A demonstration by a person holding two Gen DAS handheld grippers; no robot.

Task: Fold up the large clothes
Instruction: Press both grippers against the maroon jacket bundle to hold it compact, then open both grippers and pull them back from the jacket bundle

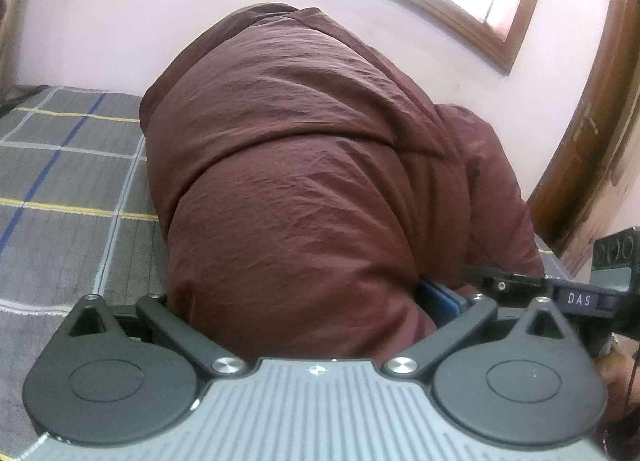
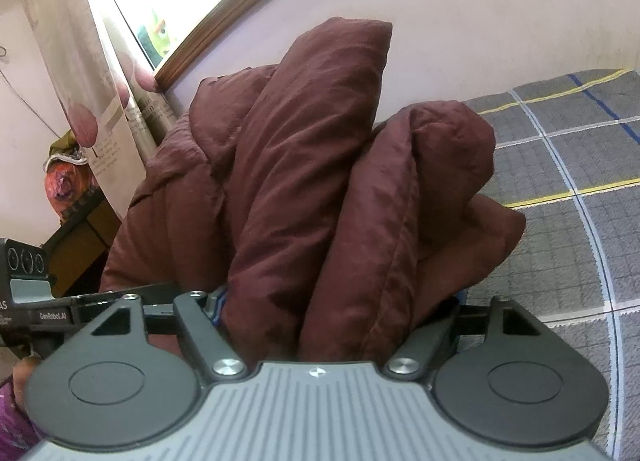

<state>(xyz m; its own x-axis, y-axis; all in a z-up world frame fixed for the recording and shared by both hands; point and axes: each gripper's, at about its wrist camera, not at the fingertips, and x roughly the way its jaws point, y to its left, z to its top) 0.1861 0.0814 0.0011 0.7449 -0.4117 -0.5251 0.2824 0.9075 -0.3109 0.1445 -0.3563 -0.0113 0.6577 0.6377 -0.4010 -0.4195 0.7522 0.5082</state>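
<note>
A large maroon padded garment point(image 1: 304, 181) fills the left wrist view, bunched up over a grey checked bedsheet point(image 1: 64, 165). My left gripper point(image 1: 304, 301) is shut on a thick fold of it; its fingertips are hidden under the cloth. In the right wrist view the same garment point(image 2: 304, 189) rises in several puffy folds. My right gripper point(image 2: 336, 309) is shut on a bundle of these folds, fingertips hidden. The other gripper shows at the edge of each view, at the right point(image 1: 532, 285) and at the left point(image 2: 52, 313).
The bedsheet point(image 2: 572, 181) spreads right of the garment. A pale wall with a wooden window frame point(image 1: 460, 17) stands behind. A curtain point(image 2: 92, 81) and a wooden stand point(image 2: 80, 237) are at the left. A wooden door point(image 1: 592, 149) is at the right.
</note>
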